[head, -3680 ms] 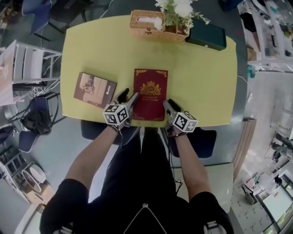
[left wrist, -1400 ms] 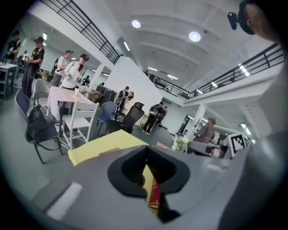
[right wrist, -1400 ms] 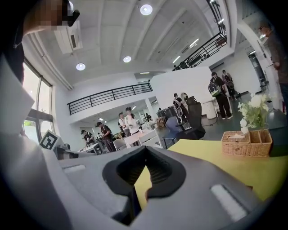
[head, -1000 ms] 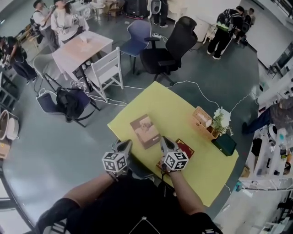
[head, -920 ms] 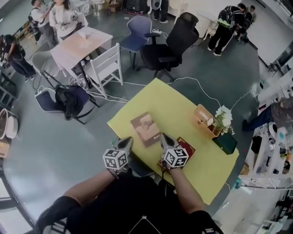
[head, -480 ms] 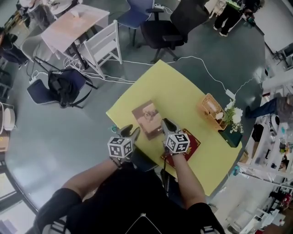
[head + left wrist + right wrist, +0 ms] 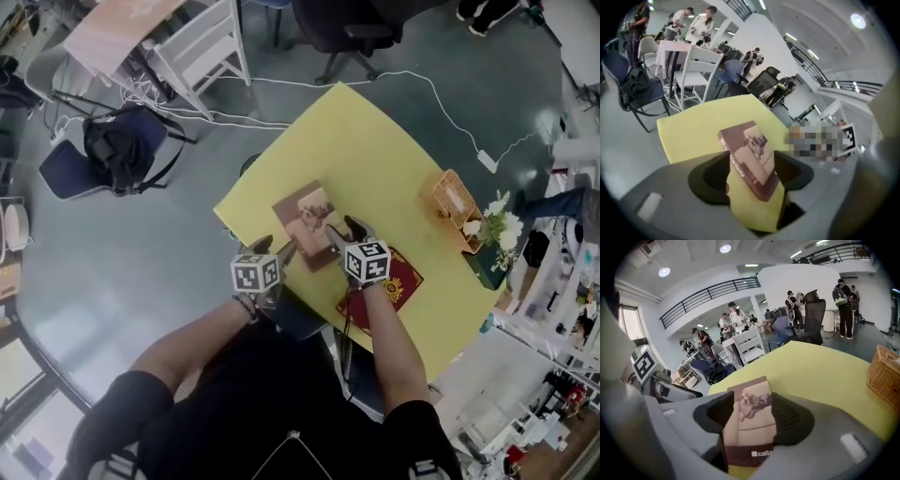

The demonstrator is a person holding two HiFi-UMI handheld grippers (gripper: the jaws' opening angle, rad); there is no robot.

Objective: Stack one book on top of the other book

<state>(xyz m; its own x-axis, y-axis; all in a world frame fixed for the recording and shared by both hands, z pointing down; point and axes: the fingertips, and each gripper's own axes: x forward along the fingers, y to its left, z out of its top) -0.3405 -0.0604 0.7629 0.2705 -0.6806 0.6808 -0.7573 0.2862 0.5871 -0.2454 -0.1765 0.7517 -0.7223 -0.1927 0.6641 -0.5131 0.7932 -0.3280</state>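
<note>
A brown book (image 7: 307, 217) with a dog photo on its cover lies flat near the left corner of the yellow table (image 7: 375, 150). A dark red book (image 7: 392, 287) lies to its right, partly under my right forearm. My left gripper (image 7: 277, 251) is at the brown book's near-left edge, my right gripper (image 7: 343, 231) at its near-right edge. Both have just been opening. In the left gripper view the brown book (image 7: 749, 157) shows in the gap of the open left gripper (image 7: 751, 173). In the right gripper view the book (image 7: 751, 427) lies within the open right gripper (image 7: 752, 420), and neither pad presses on it.
A wicker basket (image 7: 453, 198), a flower pot (image 7: 497, 229) and a dark green box (image 7: 485, 268) stand at the table's far right. A blue chair (image 7: 302, 320) is tucked under the near edge. Beyond are a chair with a backpack (image 7: 117, 142), a white chair (image 7: 202, 49) and a floor cable (image 7: 450, 122).
Both grippers have come down from above the table edge to the brown book, and their jaws have gone from shut to open. The head view has tilted further down.
</note>
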